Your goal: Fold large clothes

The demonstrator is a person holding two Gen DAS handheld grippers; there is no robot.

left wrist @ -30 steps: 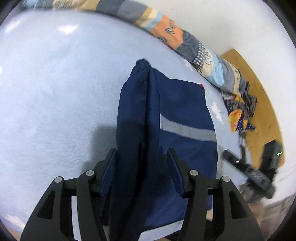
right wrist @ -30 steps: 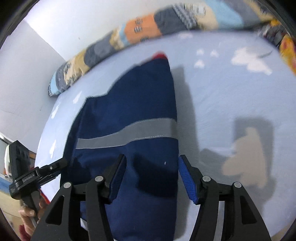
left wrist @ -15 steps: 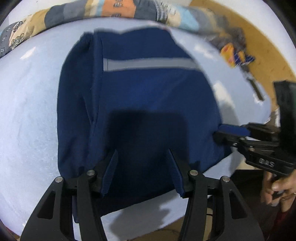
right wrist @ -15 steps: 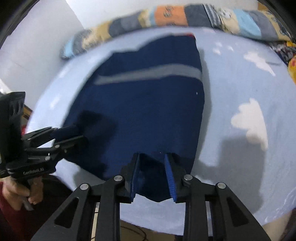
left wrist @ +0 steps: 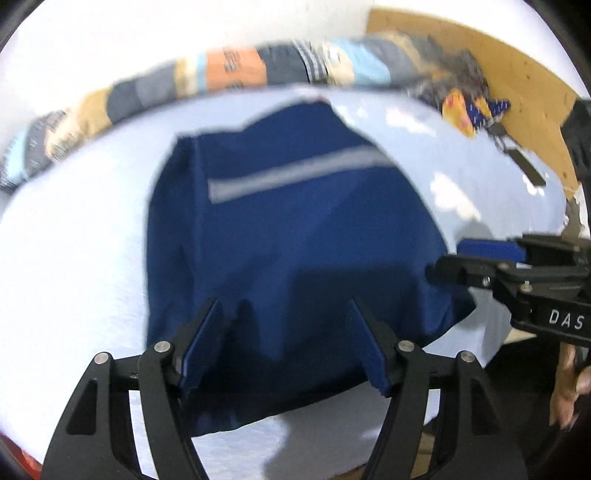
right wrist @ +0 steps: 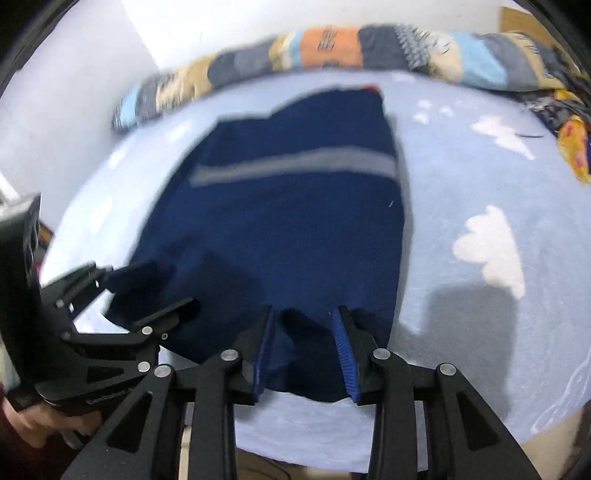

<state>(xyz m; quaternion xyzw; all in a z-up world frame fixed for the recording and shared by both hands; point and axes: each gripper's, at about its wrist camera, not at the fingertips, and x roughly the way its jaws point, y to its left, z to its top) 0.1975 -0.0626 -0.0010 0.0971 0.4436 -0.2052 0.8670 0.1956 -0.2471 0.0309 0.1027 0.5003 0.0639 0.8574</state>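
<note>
Two grippers sit at the near hem of the navy garment (left wrist: 295,236), which lies folded on the pale blue bed cover (left wrist: 74,258); your left gripper (left wrist: 286,343) hangs over the near left part of the hem, your right gripper (right wrist: 304,350) over the near right corner, so each hand is nearest its own side; left jaws stand wide and have just been opening, with cloth lying below and between them but the pads (left wrist: 201,347) clear of it, so nothing is gripped there; right jaws stand partly open and have just been opening too, the hem bunched between the blue pads (right wrist: 343,354); from the right wrist view the pads look to flank the cloth rather than pinch it, though blur leaves that a judgement; the long axis of the garment runs away from both sets of fingers, from the near hem toward the grey stripe (left wrist: 295,171) and on to the far edge with a speck of red; the next fold, as I judge it, turns on carrying the near hem along that axis toward the stripe; beyond the far edge lies the patchwork quilt (left wrist: 236,70) against the white wall (left wrist: 147,29).
</note>
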